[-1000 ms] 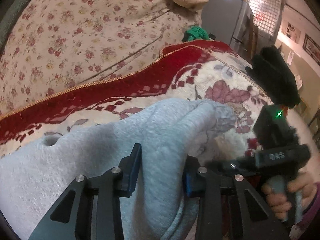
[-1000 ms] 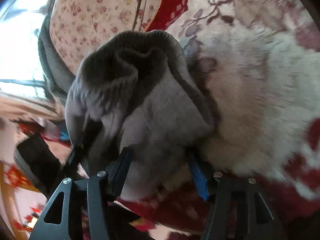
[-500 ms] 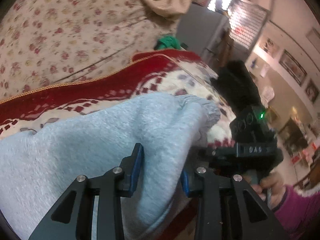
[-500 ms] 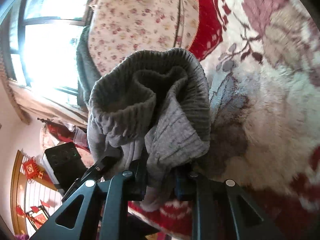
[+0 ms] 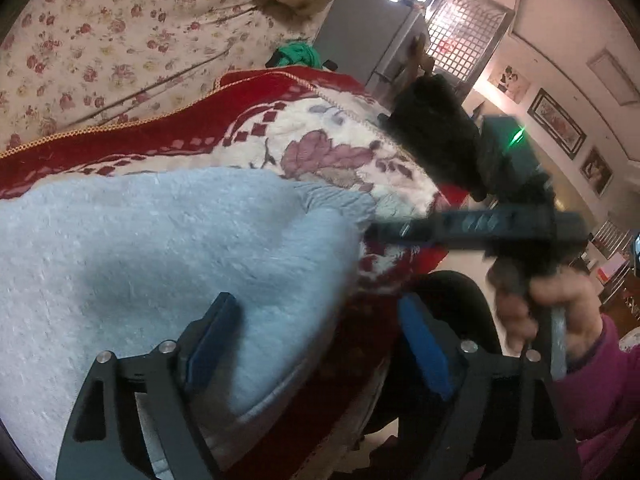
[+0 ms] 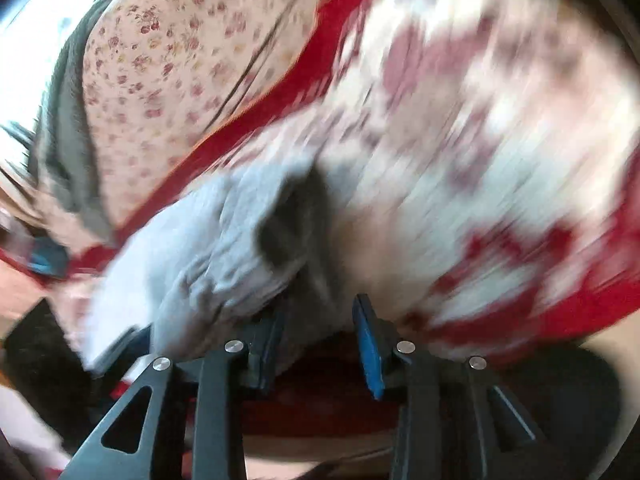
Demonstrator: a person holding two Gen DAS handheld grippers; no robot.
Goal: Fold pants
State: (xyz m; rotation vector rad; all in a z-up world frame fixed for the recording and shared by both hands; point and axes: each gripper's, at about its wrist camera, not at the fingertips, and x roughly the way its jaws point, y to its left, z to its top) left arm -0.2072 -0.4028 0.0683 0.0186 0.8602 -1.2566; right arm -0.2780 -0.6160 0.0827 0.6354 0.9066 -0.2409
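Note:
The light grey pants (image 5: 168, 248) lie on a red and cream flowered blanket (image 5: 328, 148). My left gripper (image 5: 320, 332) is open, its left pad over the cloth, nothing held between the pads. My right gripper (image 6: 318, 328) is open; its jaws stand apart at the ribbed end of the pants (image 6: 224, 240), and the cloth lies loose by the left pad. The right wrist view is blurred by motion. The right gripper also shows in the left wrist view (image 5: 376, 232), at the pants' ribbed end.
A flowered bedcover (image 5: 120, 40) lies behind the blanket. A green cloth (image 5: 300, 54) and a grey cabinet (image 5: 368, 48) stand beyond it. A black furry thing (image 5: 436, 144) sits at the blanket's right edge. A dark round seat (image 5: 456, 320) is below the bed edge.
Both grippers have opened and let go of the pants. The pants have dropped flat onto the blanket. The right gripper is moving fast.

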